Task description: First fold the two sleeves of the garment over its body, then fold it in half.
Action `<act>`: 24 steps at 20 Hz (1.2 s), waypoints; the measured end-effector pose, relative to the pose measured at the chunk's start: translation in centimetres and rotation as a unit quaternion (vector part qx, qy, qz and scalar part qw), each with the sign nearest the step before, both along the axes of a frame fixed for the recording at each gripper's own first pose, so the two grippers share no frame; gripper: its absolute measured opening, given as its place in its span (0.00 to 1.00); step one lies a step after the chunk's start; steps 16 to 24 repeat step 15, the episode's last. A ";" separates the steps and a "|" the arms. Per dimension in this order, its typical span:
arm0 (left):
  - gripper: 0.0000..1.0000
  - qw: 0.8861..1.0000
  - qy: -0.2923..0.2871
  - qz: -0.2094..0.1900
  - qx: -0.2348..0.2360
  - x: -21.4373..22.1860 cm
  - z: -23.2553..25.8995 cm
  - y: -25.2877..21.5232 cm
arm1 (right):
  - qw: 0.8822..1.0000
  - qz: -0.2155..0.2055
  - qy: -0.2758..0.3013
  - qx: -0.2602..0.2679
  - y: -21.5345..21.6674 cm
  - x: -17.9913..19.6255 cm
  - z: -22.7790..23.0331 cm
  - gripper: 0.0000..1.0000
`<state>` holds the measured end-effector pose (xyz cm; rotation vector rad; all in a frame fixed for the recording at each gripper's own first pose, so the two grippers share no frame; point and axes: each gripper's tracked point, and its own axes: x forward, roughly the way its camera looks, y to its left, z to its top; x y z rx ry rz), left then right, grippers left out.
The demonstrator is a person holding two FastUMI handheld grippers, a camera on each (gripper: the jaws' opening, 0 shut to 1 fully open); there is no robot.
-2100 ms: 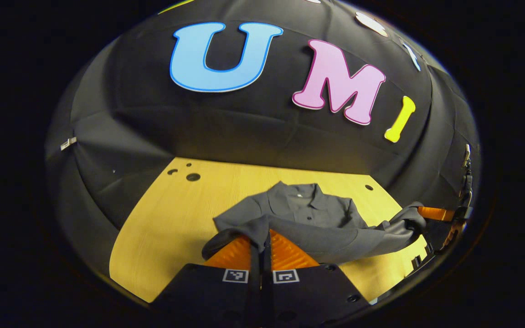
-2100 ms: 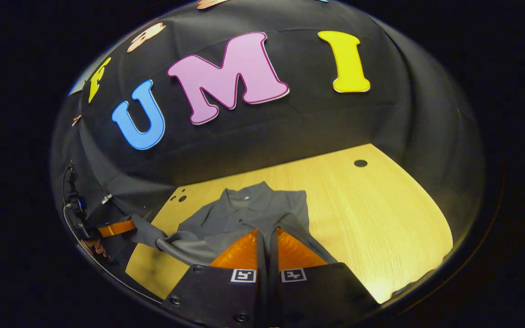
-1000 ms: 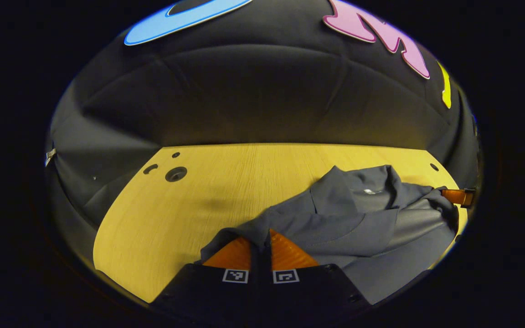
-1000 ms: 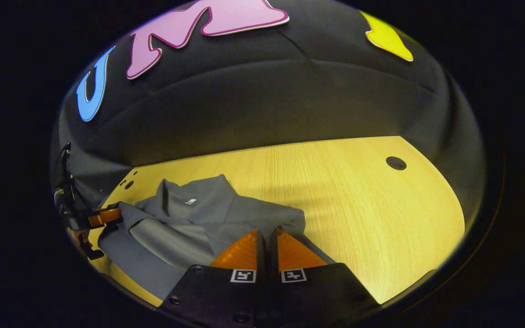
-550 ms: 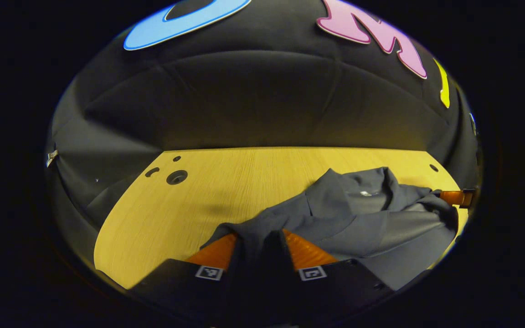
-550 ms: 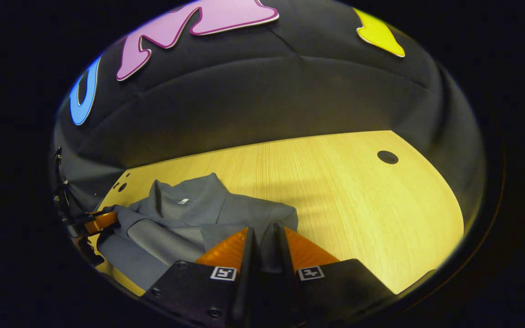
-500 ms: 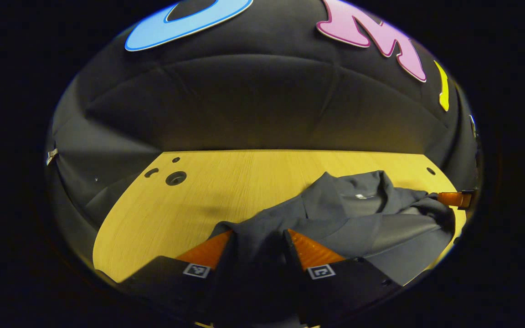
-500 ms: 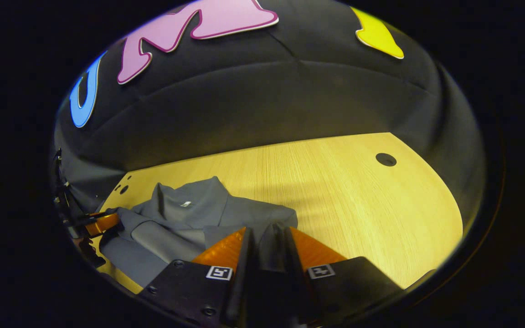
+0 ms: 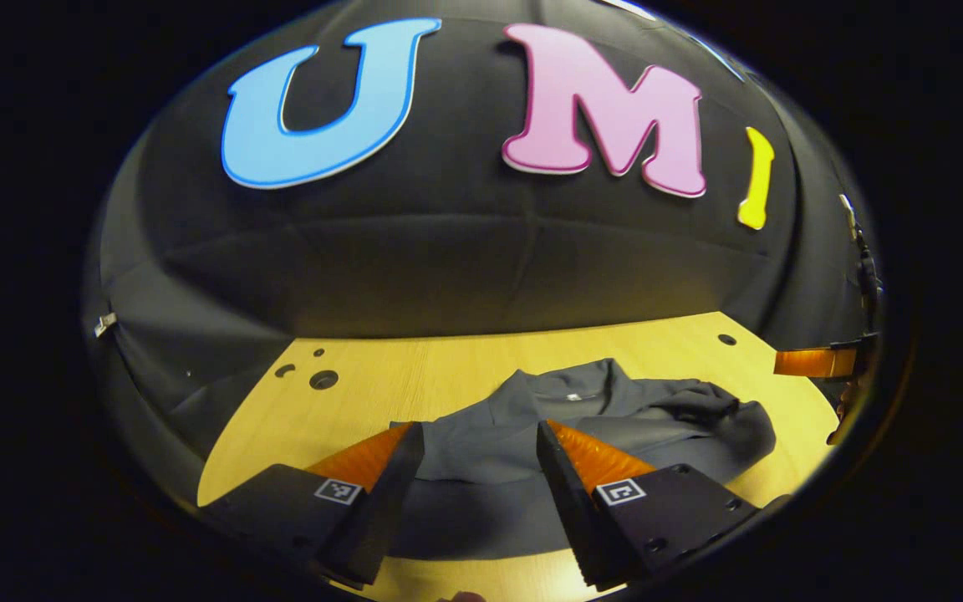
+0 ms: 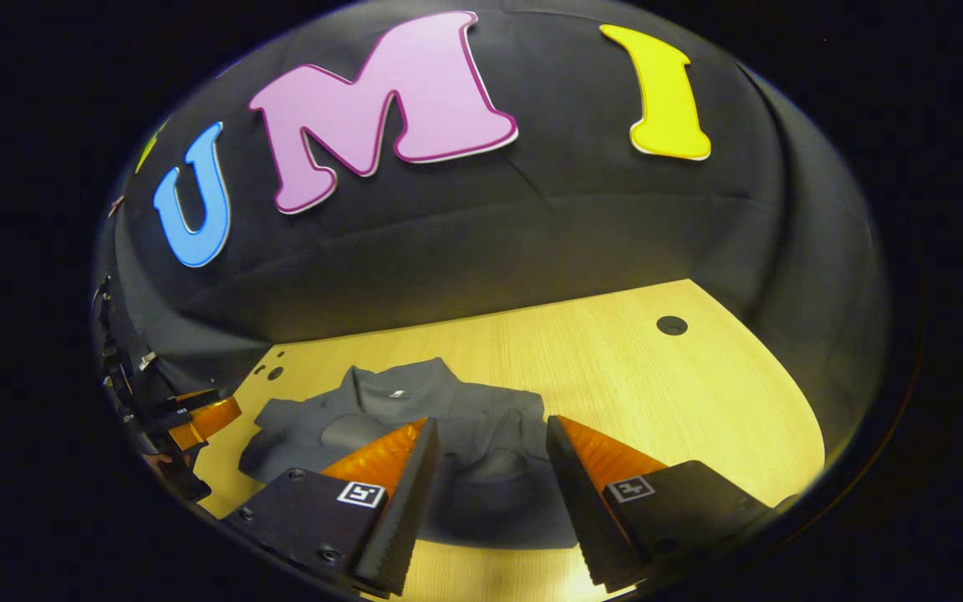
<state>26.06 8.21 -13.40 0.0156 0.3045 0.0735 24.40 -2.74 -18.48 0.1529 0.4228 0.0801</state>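
Dark grey collared garment (image 9: 582, 426) lies on the wooden table, folded into a compact, roughly rectangular bundle. Collar at the far edge, facing the booth wall, small pale tag visible inside the neck. Folded layer sits over the body; fabric looks rumpled and bunched toward one side, rounded at that corner. In the right gripper view the same garment (image 10: 456, 418) lies flat, collar away from camera, near edge in shadow. Nothing is touching it.

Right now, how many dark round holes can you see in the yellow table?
3 plain round ones on the wooden table: a big hole with a tiny hole behind it at the far left corner, and a lone hole far right. The grey shirt may hide more.
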 end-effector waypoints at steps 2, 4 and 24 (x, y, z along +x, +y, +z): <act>0.89 1.000 -0.018 -0.009 0.000 -3.0 2.0 -1.2 | 1.000 0.005 -0.016 -0.019 0.1 -2.3 1.7 0.83; 0.91 0.999 -0.029 -0.012 -0.007 -5.9 3.3 -2.2 | 0.999 0.012 -0.033 -0.023 0.6 -4.6 3.3 0.83; 0.91 0.998 -0.011 -0.032 -0.058 -19.8 3.4 -6.9 | 0.996 0.063 -0.057 -0.033 3.1 -14.4 7.0 0.90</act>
